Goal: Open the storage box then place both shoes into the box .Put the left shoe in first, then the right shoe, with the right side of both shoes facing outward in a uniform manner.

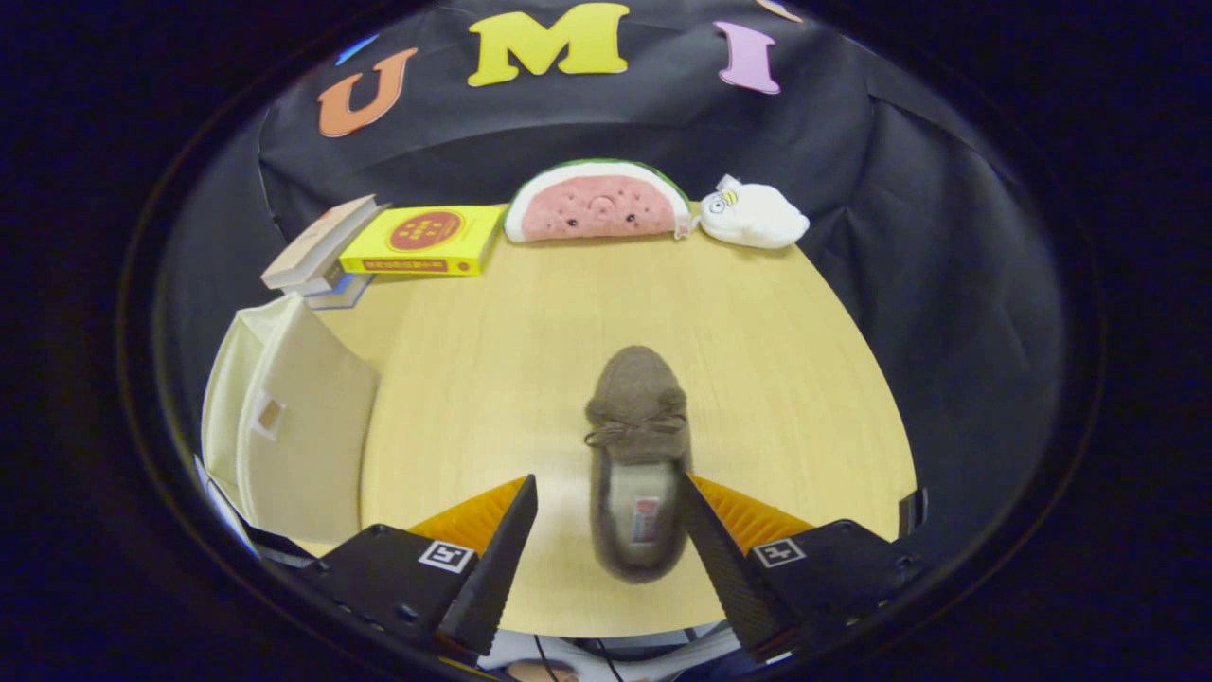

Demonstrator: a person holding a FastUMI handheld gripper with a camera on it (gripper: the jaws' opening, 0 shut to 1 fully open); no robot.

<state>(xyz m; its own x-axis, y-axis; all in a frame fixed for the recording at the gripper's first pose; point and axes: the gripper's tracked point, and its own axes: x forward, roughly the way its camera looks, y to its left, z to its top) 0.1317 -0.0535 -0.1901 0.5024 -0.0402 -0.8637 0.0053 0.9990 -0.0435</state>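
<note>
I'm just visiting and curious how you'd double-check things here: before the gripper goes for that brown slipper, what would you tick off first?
1. Fingers spread: gripper is open. Ok.
2. Shoe between the fingers: heel end lies between them, nearer one finger and apart from the other. Not ok, needs centring.
3. Both fingers pressing on the shoe: not yet. Not ok.
4. Storage box open: its flap with a small window faces us; cannot tell.
5. Left or right shoe: cannot tell.
6. Table between shoe and box free of clutter: ok.
</note>
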